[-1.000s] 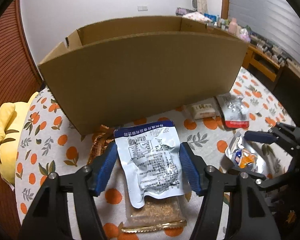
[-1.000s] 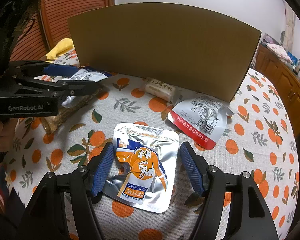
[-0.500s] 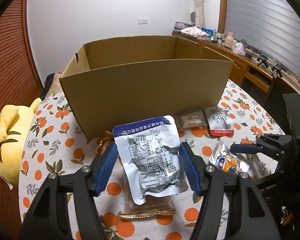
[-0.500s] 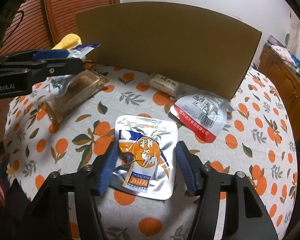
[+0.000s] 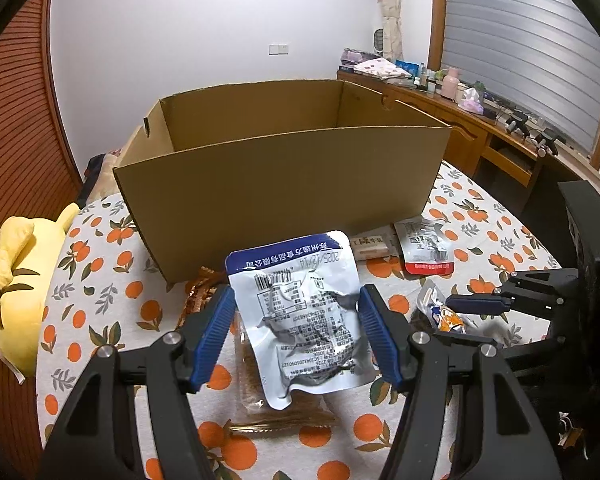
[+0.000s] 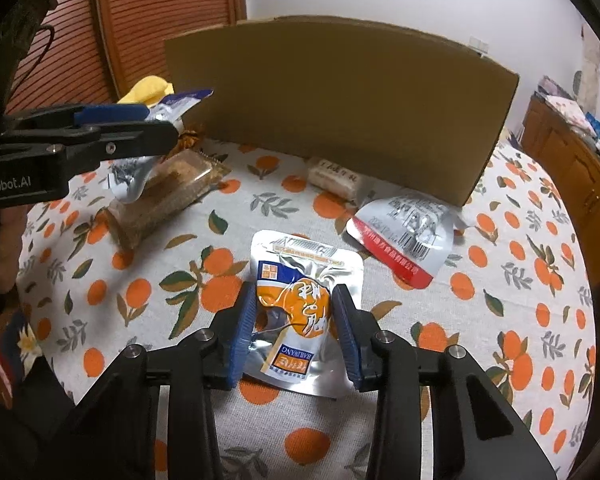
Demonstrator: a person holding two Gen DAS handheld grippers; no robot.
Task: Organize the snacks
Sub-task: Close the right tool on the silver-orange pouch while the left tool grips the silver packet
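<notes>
My left gripper (image 5: 298, 330) is shut on a silver packet with a blue top band (image 5: 304, 316) and holds it in the air, in front of the open cardboard box (image 5: 284, 172). In the right wrist view that gripper (image 6: 100, 132) hangs at the left above the table. My right gripper (image 6: 294, 324) is shut on a silver and orange pouch (image 6: 300, 304) that rests on the tablecloth. The same pouch shows in the left wrist view (image 5: 440, 312).
A clear pack of brown biscuits (image 6: 164, 196) lies under the left gripper. A red-edged silver packet (image 6: 404, 232) and a small white bar (image 6: 334, 178) lie by the box wall. A yellow plush (image 5: 16, 284) sits at the table's left edge.
My left gripper has risen with the blue-banded packet, so the box interior shows. My right gripper has closed in onto the orange pouch.
</notes>
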